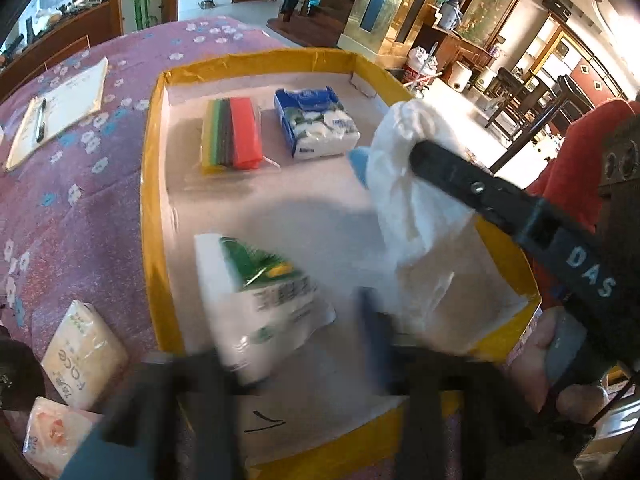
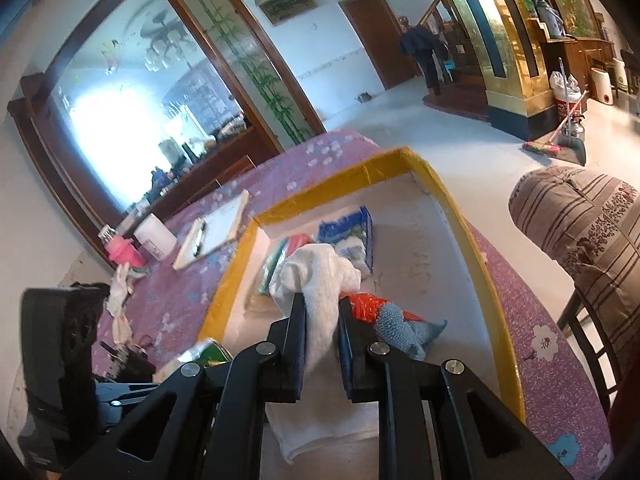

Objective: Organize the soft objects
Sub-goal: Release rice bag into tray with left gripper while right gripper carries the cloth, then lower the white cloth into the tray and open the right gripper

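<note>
— Towel hangs clamped in our right gripper above the yellow-edged tray — why?

— We judge it's next. Our left gripper, jaws apart, straddles the tissue pack lying there.

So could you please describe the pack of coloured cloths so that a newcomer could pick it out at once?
Find the yellow-rimmed tray on the purple flowered tablecloth. At its far end two packs lie side by side. The pack of coloured cloths is the left one, striped yellow, green, brown and red, unlike the blue-and-white pack beside it.
</note>
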A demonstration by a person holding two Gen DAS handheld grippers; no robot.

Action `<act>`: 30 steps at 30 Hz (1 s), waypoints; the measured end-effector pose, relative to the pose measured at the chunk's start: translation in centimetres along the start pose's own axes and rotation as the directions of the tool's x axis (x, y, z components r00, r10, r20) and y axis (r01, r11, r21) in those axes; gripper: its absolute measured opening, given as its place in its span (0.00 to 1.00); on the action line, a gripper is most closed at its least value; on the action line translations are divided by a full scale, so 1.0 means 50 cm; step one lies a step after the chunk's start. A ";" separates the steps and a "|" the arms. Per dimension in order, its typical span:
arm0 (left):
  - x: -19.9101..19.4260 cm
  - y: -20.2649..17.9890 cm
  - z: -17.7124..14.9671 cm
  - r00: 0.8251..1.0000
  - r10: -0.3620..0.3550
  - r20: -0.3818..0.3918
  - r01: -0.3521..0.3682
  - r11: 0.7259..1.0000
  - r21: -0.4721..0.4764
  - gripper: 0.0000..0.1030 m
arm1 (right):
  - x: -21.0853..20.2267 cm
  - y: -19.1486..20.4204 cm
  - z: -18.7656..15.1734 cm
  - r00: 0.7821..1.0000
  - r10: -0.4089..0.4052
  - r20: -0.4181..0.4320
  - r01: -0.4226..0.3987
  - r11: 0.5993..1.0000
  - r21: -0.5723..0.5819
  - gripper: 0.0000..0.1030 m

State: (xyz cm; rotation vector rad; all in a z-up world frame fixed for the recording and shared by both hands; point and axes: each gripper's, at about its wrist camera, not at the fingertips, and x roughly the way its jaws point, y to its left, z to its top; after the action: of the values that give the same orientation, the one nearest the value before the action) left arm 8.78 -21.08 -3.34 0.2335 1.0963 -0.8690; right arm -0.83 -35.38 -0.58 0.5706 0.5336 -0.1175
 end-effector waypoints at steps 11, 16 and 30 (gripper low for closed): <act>-0.039 -0.018 0.000 0.996 0.016 0.083 -0.019 0.999 0.036 0.72 | 0.009 0.003 -0.005 0.998 -0.037 -0.041 0.037 0.999 -0.012 0.50; -0.055 -0.020 0.000 0.995 0.016 0.103 -0.020 0.999 0.039 0.72 | -0.027 0.005 0.002 0.997 -0.057 0.060 0.058 0.998 -0.016 0.60; -0.171 -0.047 -0.025 0.981 0.019 0.194 -0.028 0.999 0.040 0.72 | -0.033 -0.015 0.005 0.996 -0.057 0.064 0.056 0.998 0.022 0.60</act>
State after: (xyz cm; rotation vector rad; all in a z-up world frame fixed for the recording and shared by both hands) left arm 4.76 -17.67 3.89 0.1928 0.8931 -0.8756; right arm -2.33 -36.22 0.06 0.5698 0.4863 -0.1945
